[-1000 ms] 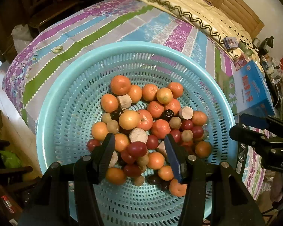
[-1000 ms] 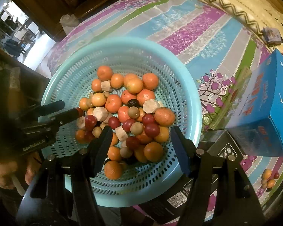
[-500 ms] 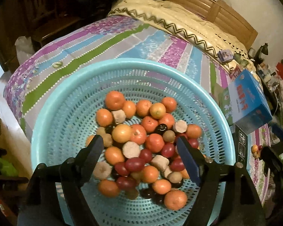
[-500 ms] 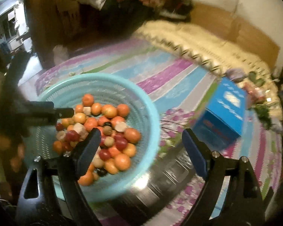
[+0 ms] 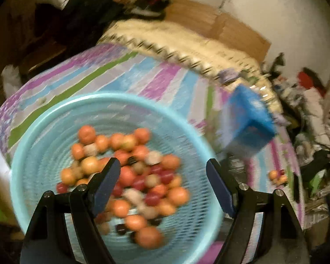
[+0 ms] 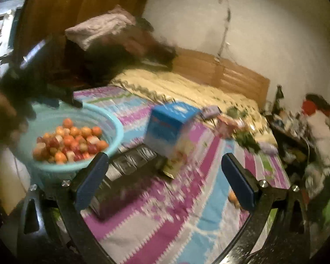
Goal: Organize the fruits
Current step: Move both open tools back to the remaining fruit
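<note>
A turquoise perforated basket (image 5: 44, 136) sits on the striped bed cover and holds a pile of orange, red and pale fruits (image 5: 129, 176). My left gripper (image 5: 162, 176) is open and empty above the basket's near right side. The basket (image 6: 112, 129) and its fruits (image 6: 70, 143) show at the left in the right wrist view. My right gripper (image 6: 165, 171) is open and empty, raised over the bed cover to the right of the basket. A few loose fruits (image 5: 277, 176) lie on the cover at the right; one shows beside my right finger (image 6: 232, 195). Both views are blurred.
A blue box (image 5: 248, 118) stands right of the basket, also in the right wrist view (image 6: 169, 123). A dark flat box (image 6: 129, 160) lies between basket and blue box. A wooden headboard (image 6: 222, 70) and cluttered side table (image 6: 297, 127) lie beyond.
Both grippers have lifted and pulled back from the basket. The right one swung right, away from the basket toward the bed cover. Both jaws opened wider.
</note>
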### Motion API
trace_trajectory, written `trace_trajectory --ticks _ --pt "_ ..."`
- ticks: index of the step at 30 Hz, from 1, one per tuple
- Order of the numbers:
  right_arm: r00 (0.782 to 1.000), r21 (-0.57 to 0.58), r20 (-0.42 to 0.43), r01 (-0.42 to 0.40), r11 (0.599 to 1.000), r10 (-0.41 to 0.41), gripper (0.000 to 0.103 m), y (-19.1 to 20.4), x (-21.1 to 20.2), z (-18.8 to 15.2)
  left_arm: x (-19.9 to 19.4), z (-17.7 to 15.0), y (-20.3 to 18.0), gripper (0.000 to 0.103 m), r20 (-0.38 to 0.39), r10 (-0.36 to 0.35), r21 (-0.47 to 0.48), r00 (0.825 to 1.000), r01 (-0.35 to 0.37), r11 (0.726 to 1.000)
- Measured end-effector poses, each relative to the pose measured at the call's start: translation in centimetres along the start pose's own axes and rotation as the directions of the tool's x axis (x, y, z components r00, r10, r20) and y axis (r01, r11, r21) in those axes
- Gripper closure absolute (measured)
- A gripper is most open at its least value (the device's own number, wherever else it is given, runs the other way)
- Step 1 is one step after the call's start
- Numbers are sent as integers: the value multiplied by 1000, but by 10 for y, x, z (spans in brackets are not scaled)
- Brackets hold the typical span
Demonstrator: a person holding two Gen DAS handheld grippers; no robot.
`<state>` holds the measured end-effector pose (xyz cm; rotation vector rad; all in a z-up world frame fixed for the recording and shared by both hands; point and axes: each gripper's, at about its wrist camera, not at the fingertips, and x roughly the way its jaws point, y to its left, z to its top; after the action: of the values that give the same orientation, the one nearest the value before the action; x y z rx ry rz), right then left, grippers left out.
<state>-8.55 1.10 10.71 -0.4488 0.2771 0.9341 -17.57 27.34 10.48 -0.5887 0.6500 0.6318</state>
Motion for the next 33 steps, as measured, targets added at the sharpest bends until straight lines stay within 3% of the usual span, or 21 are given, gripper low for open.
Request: trace_trajectory --ticks 4,6,9,11,12,14,16,19,23,30,32,33 --pt "995 57 -92 54 997 -49 0 -31 -2 -35 -18 -9 -66 19 59 -144 120 988 136 983" --pt "988 87 -131 89 992 -77 0 -48 -2 -49 -24 -18 -107 19 52 -226 204 973 211 956" --pt "972 173 -219 128 976 -89 1 -84 5 -72 -24 -37 -170 14 14 -361 319 932 338 885" --pt "958 240 -273 158 958 -89 8 -114 15 -88 -8 -50 -206 13 -54 -395 365 917 386 847" --pt "954 268 -289 166 949 -85 14 -128 21 -94 1 -54 -217 13 -82 -389 368 918 390 844" --pt "937 359 -346 168 918 -36 49 -167 44 -109 24 -63 -232 13 -137 -385 343 913 409 846" --pt "917 438 -399 158 885 34 63 -201 74 -126 52 -70 -239 13 -198 -360 296 912 406 865" --pt "896 450 -442 178 875 46 63 -227 110 -141 86 -79 -241 13 -268 -318 238 909 383 893" --pt "881 445 -464 140 885 94 64 -240 151 -150 105 -93 -239 13 -296 -269 228 917 341 912" --pt "875 433 -470 114 894 116 65 -247 185 -153 128 -100 -251 13 -325 -250 247 912 338 908" --pt "873 420 -475 118 900 107 75 -245 183 -154 133 -102 -258 13 -334 -257 253 907 349 902" --pt "874 427 -473 115 897 113 75 -247 182 -156 136 -102 -261 13 -339 -259 253 905 353 901"
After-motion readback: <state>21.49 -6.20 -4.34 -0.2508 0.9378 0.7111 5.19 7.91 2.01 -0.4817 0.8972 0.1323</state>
